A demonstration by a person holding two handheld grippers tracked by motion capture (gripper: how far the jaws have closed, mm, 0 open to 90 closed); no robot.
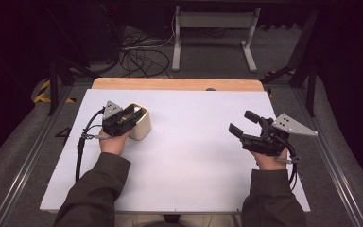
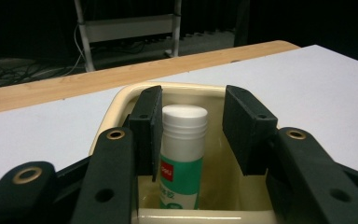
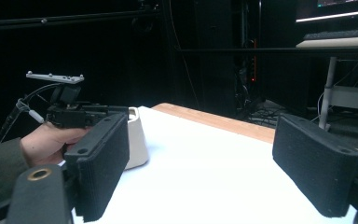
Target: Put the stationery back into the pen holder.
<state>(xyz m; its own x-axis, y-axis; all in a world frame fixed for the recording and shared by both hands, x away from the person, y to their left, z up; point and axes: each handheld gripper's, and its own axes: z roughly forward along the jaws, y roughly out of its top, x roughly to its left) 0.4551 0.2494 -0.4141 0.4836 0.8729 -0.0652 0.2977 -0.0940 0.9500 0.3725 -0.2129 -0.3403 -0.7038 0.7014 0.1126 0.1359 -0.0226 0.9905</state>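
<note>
Lab-type recording bay, dark surround.
White work table [image 1: 194, 161] with a wooden far edge stands on grey carpet between metal floor rails [image 1: 28, 156]. Loose cables [image 1: 139, 59] lie tangled on the floor beyond it, beside a white metal stand [image 1: 212, 33]. Black-and-yellow tape [image 1: 41, 92] marks the floor; walls black.

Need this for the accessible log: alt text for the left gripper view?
The left tongs, jaws open, reach into a cream container on either side of an upright glue stick with a white cap and green label. The container sits on a white table with a wooden far edge.
</note>
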